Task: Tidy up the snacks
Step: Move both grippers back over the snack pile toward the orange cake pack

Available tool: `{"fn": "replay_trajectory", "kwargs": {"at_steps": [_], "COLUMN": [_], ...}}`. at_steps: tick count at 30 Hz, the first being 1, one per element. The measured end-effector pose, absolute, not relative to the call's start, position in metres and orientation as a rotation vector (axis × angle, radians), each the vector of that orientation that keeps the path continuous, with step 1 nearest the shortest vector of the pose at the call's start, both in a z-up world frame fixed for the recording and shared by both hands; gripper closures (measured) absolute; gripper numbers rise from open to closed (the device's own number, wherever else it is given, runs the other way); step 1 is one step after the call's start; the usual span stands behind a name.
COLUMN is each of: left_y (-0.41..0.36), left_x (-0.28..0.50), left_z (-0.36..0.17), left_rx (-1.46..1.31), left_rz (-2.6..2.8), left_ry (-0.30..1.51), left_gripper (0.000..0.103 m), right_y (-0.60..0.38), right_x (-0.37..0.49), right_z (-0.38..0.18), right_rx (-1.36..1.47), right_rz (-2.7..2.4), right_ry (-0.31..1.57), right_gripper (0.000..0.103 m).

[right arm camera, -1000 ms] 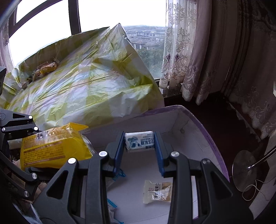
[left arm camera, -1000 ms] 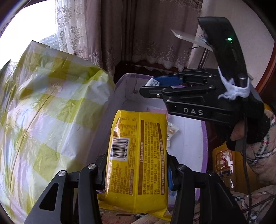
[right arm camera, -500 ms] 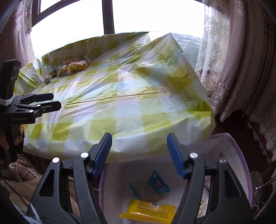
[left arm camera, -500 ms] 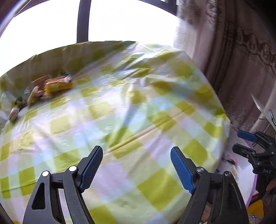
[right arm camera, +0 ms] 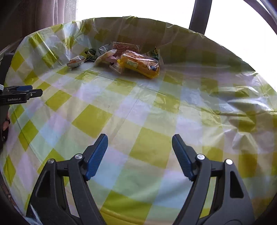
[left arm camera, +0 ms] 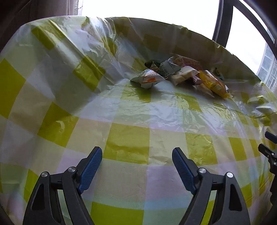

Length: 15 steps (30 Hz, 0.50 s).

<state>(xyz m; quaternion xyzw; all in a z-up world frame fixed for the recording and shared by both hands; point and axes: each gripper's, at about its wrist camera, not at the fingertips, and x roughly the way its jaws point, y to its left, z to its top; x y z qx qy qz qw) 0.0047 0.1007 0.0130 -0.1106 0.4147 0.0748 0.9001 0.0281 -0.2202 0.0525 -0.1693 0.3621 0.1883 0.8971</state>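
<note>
A pile of snack packets (left arm camera: 180, 76) lies at the far side of the table, on a yellow, white and lilac checked plastic cloth (left arm camera: 128, 138). It holds a yellow packet (right arm camera: 140, 64), a small white and orange packet (left arm camera: 147, 80) and several others. My left gripper (left arm camera: 136, 167) is open and empty over the near part of the cloth. My right gripper (right arm camera: 139, 155) is open and empty too, likewise well short of the pile. The left gripper also shows side-on at the left edge of the right wrist view (right arm camera: 20, 94).
The cloth rides up in a crumpled wall behind the snacks (right arm camera: 173, 36). A bright window with a dark frame (left arm camera: 223, 22) stands behind the table. Curtains (right arm camera: 43, 13) hang at the far left. Two small pale packets (left arm camera: 261, 103) lie at the right of the cloth.
A second ago my left gripper held a yellow packet and my right a small white packet over a purple-rimmed box. Both let go, opened and swung up to face the table.
</note>
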Motion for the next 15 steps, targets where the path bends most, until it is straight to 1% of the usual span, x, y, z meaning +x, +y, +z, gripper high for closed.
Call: {"fn": "replay_trajectory", "kwargs": {"at_steps": [2, 7, 13, 15], "left_y": [0.109, 0.11, 0.114, 0.115], "left_x": [0.001, -0.002, -0.005, -0.005], "left_z": [0.016, 0.017, 0.018, 0.018], "left_rx": [-0.291, -0.326, -0.369, -0.377], "left_rz": [0.144, 0.151, 0.114, 0.102], "left_ry": [0.828, 0.81, 0.792, 0.79], "left_gripper": [0.019, 0.018, 0.014, 0.011], "right_y": [-0.203, -0.171, -0.125, -0.113], "right_x": [0.054, 0.12, 0.17, 0.184], "right_z": [0.056, 0.05, 0.026, 0.022], "right_rx": [-0.43, -0.546, -0.752, -0.793], "right_rz": [0.39, 0.366, 0.364, 0.397], "right_ry": [0.719, 0.691, 0.637, 0.617], "right_gripper": [0.023, 0.021, 0.02, 0.019]}}
